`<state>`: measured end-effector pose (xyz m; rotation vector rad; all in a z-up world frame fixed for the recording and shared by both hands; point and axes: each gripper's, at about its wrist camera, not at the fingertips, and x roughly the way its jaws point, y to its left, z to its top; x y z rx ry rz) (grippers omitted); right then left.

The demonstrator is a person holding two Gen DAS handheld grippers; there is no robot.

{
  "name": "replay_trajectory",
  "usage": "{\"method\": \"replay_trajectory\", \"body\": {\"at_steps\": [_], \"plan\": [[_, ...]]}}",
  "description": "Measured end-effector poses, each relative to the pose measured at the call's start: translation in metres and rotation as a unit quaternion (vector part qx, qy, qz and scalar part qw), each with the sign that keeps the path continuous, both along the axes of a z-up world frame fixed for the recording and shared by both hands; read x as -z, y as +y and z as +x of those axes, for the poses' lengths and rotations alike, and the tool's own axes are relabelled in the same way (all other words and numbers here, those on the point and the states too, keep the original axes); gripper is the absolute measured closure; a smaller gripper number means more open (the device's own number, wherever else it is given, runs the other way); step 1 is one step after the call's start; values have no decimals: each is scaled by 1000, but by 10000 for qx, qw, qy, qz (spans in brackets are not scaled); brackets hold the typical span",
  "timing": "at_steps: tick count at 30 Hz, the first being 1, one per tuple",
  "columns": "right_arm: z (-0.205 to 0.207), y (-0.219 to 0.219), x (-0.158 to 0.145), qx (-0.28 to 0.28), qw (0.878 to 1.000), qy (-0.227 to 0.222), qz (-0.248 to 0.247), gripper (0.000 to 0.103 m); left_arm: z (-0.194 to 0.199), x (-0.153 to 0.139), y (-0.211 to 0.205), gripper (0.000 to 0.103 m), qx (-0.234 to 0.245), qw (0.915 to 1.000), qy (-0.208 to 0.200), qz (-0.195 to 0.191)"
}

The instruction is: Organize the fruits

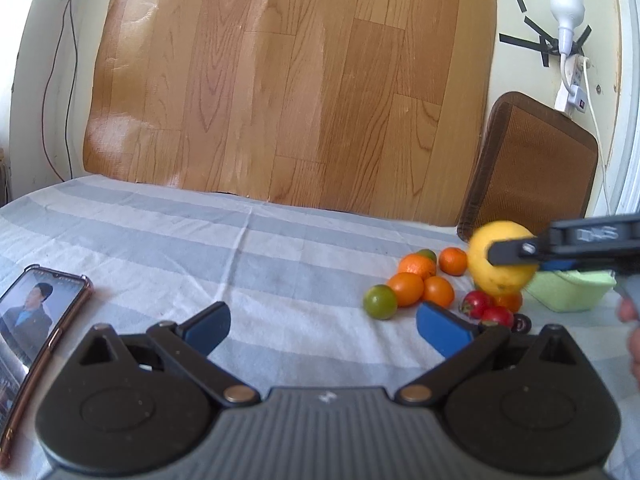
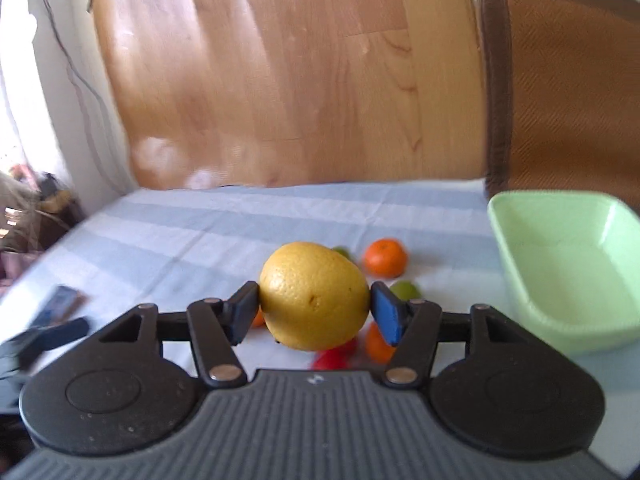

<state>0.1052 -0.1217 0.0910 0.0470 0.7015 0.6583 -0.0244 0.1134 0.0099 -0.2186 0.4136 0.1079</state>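
Observation:
My right gripper (image 2: 314, 312) is shut on a large yellow lemon (image 2: 314, 296) and holds it above the fruit pile; the lemon also shows in the left wrist view (image 1: 502, 276) with a right finger across it. A light green bowl (image 2: 568, 268) stands empty to the right, partly hidden in the left wrist view (image 1: 572, 292). On the striped cloth lie several oranges (image 1: 406, 289), a green fruit (image 1: 380, 301) and red fruits (image 1: 476, 304). My left gripper (image 1: 324, 324) is open and empty, low over the cloth, left of the pile.
A phone (image 1: 36, 320) with a lit screen lies at the left on the cloth. A wood-pattern board (image 1: 280, 80) leans at the back. A brown cushion (image 1: 532, 168) stands behind the bowl. A power strip and lamp (image 1: 568, 12) hang on the wall.

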Motion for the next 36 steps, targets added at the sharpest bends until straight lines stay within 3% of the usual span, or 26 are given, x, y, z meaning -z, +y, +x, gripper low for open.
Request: {"method": "replay_trajectory", "body": {"at_steps": [4, 9, 11, 16, 22, 27, 33, 36], "plan": [[-31, 3, -4, -724, 9960, 519, 35, 40, -3, -1, 9, 0, -102, 9996, -82, -245], [-58, 21, 13, -1542, 9784, 1377, 28, 40, -4, 1, 24, 0, -231, 9976, -52, -658], [-59, 32, 23, -1602, 9738, 1611, 20, 40, -4, 2, 26, 0, -263, 9969, -28, -741], [-47, 37, 26, -1273, 9767, 1707, 272, 39, -6, 2, 25, 0, -292, 9970, -52, -715], [-42, 40, 25, -902, 9894, 1091, 318, 38, -5, 2, 25, 0, -306, 9969, -38, -727], [-41, 35, 31, -949, 9894, 981, 500, 37, -4, 2, 24, 0, -267, 9971, -24, -712], [-52, 24, 20, -988, 9912, 405, 789, 37, -3, 2, 25, 0, -249, 9970, 0, -728], [-63, 23, 17, -1133, 9915, 46, 642, 37, -3, 2, 25, 0, -221, 9972, -11, -721]]}}
